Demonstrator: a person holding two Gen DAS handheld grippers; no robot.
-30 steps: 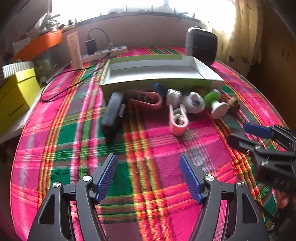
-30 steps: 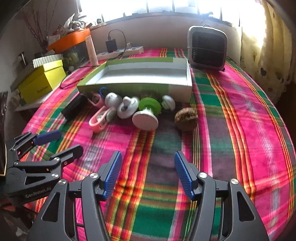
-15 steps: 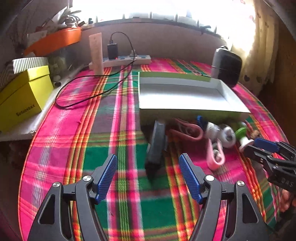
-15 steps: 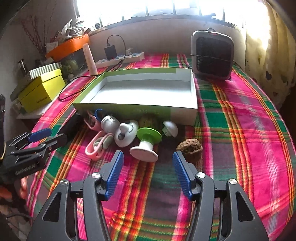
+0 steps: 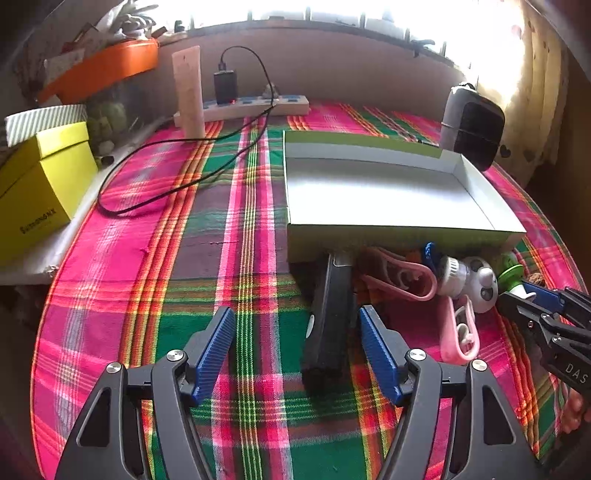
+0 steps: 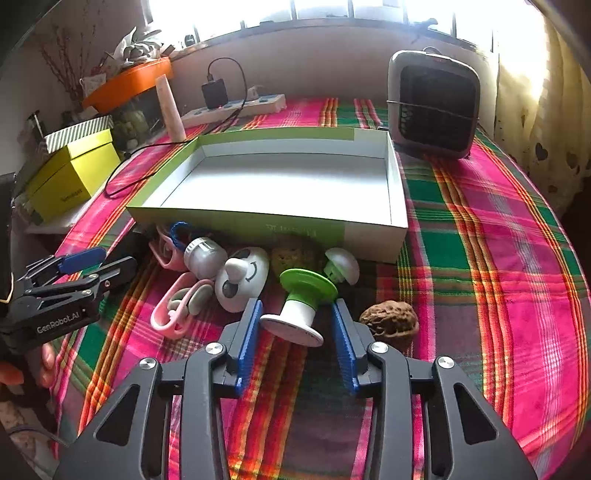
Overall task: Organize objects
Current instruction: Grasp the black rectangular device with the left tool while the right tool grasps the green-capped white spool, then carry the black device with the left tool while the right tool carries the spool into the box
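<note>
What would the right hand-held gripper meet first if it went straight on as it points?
Probably the green-and-white spool: the open right hand-held gripper already has the spool's white base between its fingertips. Behind it lies the tray. Depth is hard to judge.

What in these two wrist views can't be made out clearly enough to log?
- Yellowish lump, right wrist view: in the tray's shadow, half behind the green-and-white piece; identity unclear.
- Black device, left wrist view: dark, featureless, far end under the tray edge.
- Print on the yellow box: too small.
- Window: overexposed in both views.
- Right gripper, left wrist view: cut off by the frame edge.
</note>
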